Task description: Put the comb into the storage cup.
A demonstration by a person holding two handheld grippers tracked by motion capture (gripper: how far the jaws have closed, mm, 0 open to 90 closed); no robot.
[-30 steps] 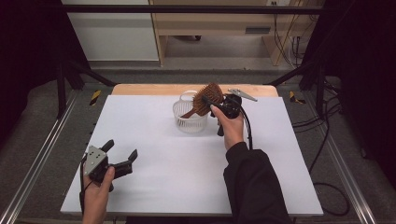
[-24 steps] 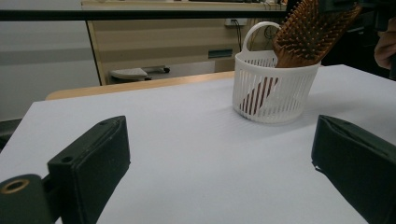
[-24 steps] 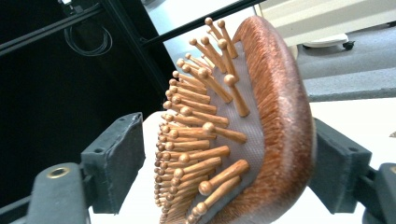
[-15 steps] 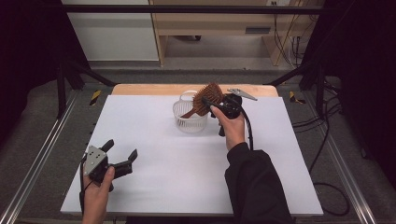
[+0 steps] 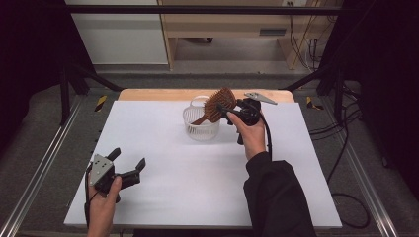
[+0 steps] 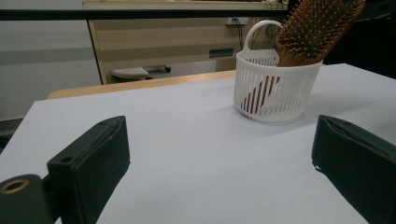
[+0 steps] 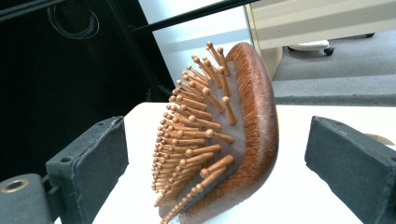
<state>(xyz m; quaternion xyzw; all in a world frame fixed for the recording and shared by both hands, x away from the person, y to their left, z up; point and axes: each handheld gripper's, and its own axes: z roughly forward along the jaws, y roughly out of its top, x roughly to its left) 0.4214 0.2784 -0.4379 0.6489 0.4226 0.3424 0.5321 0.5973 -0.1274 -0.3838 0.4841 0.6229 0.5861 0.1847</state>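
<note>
The brush [image 5: 219, 104] stood handle-down in the basket [image 5: 200, 124] at the far middle of the counter [image 5: 163, 148], its head leaning out over the basket's rim. The right claw [image 5: 228, 112] had just been opening, and its jaws stood apart either side of the head without pressing it. Placing looked done, only withdrawal left; the left claw [image 5: 129, 164] waited apart, well nearer than the basket.

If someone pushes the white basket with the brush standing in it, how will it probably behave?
The basket looks like thin slotted plastic, so it is probably light and would slide easily on the smooth white table. The brush leans with its wide head high above the rim, so the basket may tip toward that side.
</note>
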